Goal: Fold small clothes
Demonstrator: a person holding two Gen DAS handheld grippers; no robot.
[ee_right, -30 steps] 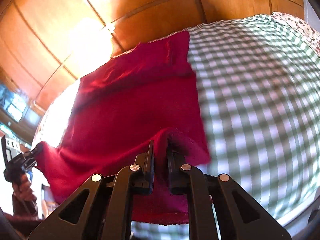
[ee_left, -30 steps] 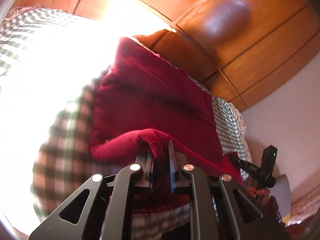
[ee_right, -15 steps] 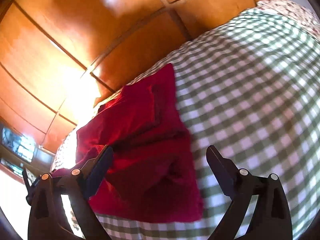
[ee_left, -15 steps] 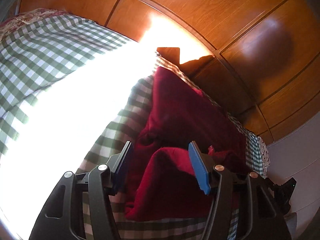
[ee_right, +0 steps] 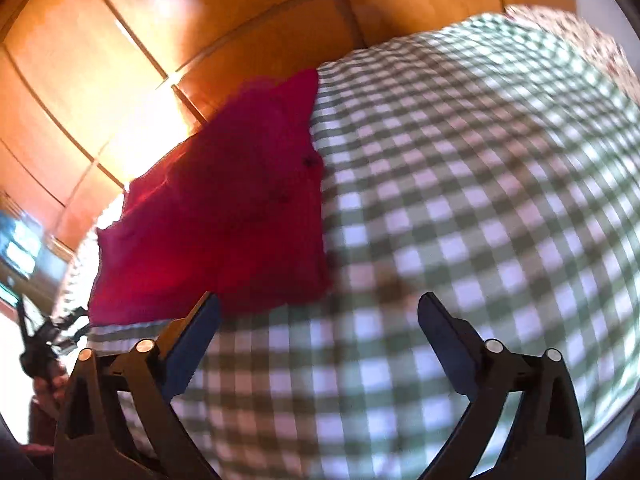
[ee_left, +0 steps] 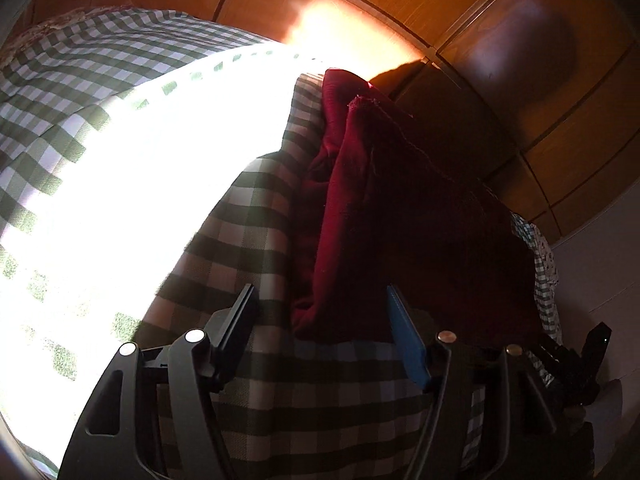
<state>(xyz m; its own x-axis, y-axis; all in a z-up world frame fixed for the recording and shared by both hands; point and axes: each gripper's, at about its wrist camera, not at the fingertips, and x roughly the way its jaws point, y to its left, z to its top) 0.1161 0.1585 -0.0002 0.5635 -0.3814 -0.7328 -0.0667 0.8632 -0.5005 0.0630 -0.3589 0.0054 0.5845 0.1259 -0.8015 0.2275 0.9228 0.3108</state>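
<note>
On my left wrist view, far left is the green-checked bedspread (ee_left: 100, 80), a broad band of it washed out white by sunlight. Moving rightward, the checks come back in shadow, and there sits my left gripper (ee_left: 320, 320), tipped down toward the bed. Its jaws stand partly apart and are closing at this moment; between them I see only checked cloth and the near corner of the red garment (ee_left: 400, 220), and neither pad presses on it. The garment lies folded in layers on the bedspread, its hemmed edges stacked, running up toward the wooden panelling (ee_left: 500, 20) behind the bed. At the far right edge of this view a dark tool shows, blurred in shadow; I take it for my other gripper but cannot make out its jaws from here.

Over to the right wrist view, which is smeared with blur. At far left a hand (ee_right: 48, 392) holds the left gripper's handle. Next, the red garment (ee_right: 224, 216) lies flat on the bedspread (ee_right: 480, 200), near the panelled wall (ee_right: 100, 60). My right gripper (ee_right: 320, 320) hangs over bare checks just beside the garment's near edge, jaws wide and closing, nothing between them. The left finger (ee_right: 192, 336) overlaps the garment's hem in the picture; contact I cannot tell.
</note>
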